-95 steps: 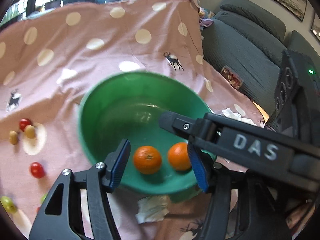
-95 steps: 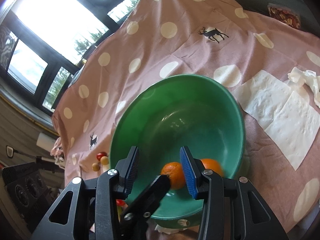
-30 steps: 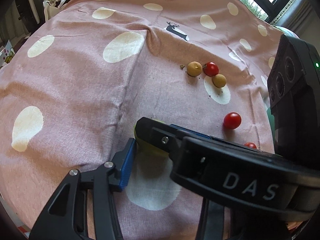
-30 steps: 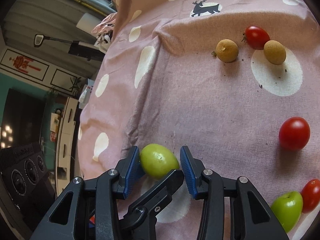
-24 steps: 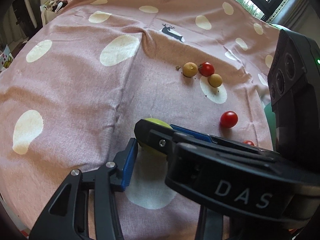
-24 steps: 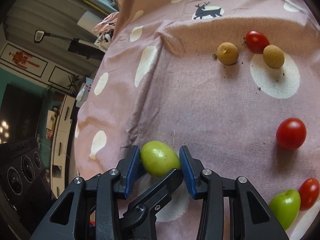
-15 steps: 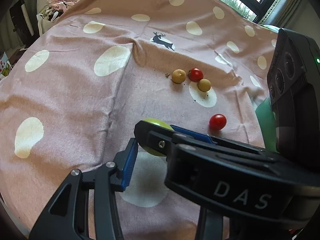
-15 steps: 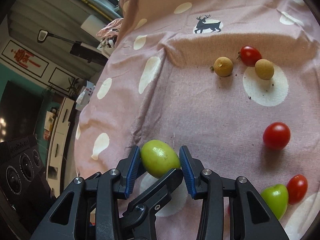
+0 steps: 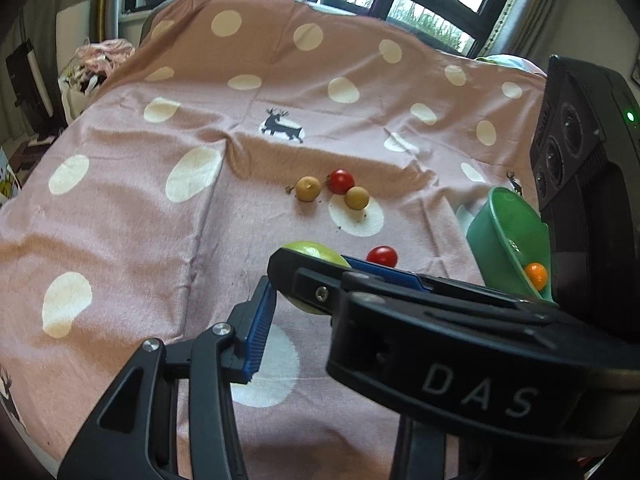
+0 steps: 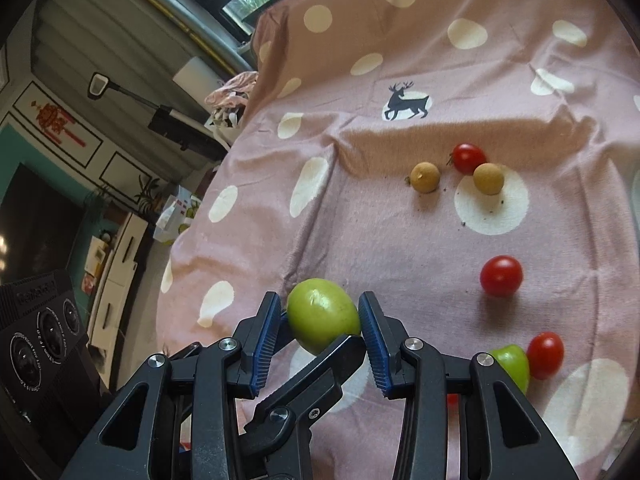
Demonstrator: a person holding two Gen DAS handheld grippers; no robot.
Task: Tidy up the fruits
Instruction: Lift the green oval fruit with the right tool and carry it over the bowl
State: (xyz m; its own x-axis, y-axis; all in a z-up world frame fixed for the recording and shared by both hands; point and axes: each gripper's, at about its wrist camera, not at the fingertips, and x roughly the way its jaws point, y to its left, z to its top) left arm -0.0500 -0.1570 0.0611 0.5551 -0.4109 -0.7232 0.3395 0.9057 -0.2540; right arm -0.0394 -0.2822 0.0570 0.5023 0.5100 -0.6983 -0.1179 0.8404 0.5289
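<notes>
Between the blue pads of the right tongs [image 10: 320, 332] sits a green fruit [image 10: 323, 315], clamped and lifted off the spotted cloth [image 10: 360, 220]. Across it from below lies a finger of the left tongs [image 9: 308, 300], also pinching that fruit, though the right tongs' body hides the far pad. At 4 o'clock in the right view a second green fruit [image 10: 514, 364] is half hidden beside a tomato [image 10: 545, 354]. Only the left view shows the bowl [image 9: 504, 236] at 3 o'clock, cut off, holding an orange [image 9: 536, 273].
</notes>
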